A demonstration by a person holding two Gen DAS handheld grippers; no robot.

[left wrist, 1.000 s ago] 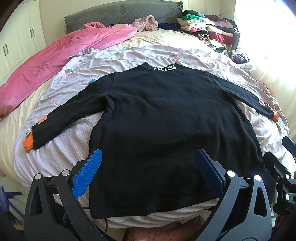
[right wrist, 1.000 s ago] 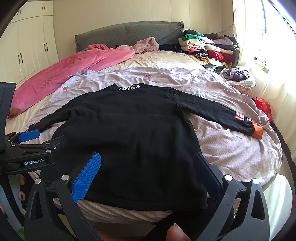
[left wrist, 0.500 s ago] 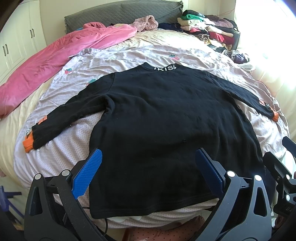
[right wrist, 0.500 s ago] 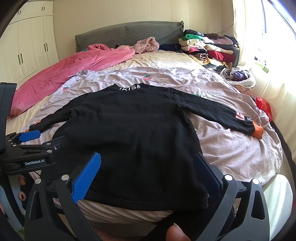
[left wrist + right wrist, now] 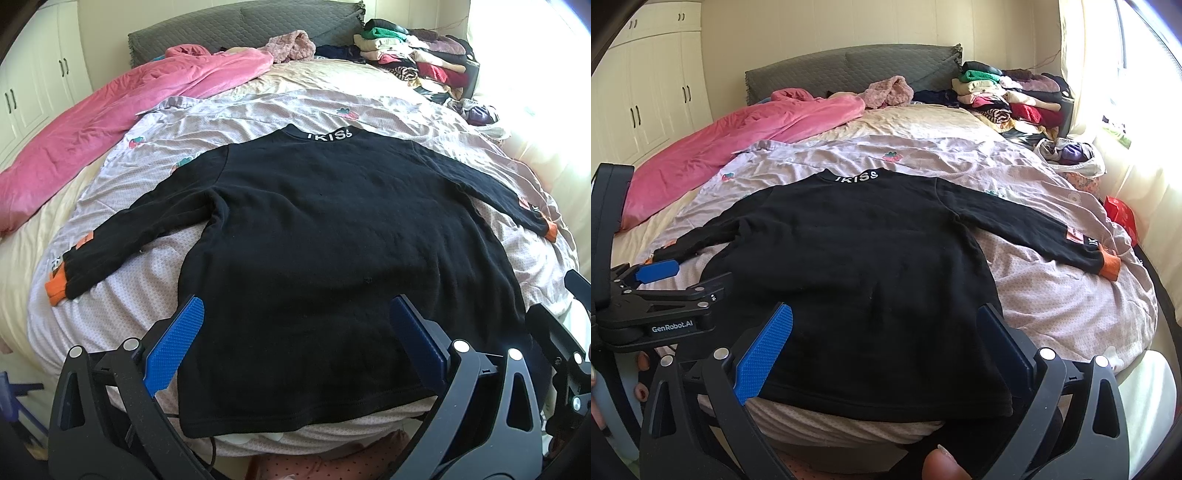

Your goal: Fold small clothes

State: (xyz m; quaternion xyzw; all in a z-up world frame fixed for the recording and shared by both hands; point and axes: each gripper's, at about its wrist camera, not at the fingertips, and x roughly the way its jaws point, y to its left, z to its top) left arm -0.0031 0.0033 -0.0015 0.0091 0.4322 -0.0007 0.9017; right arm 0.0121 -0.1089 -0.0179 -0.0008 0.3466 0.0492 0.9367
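A small black long-sleeved top (image 5: 332,236) (image 5: 857,266) lies spread flat on the bed, collar with white letters at the far end, hem at the near edge. Both sleeves stretch outward and end in orange cuffs (image 5: 55,291) (image 5: 1110,267). My left gripper (image 5: 295,332) hovers open above the hem, nothing between its blue pads. My right gripper (image 5: 884,339) is open too, over the hem's right half. The left gripper (image 5: 665,291) also shows at the left edge of the right wrist view.
A pale lilac sheet (image 5: 258,118) covers the bed under the top. A pink blanket (image 5: 110,122) lies along the left side. Folded clothes are stacked (image 5: 413,62) at the far right by the grey headboard (image 5: 849,70). White wardrobes (image 5: 646,92) stand left.
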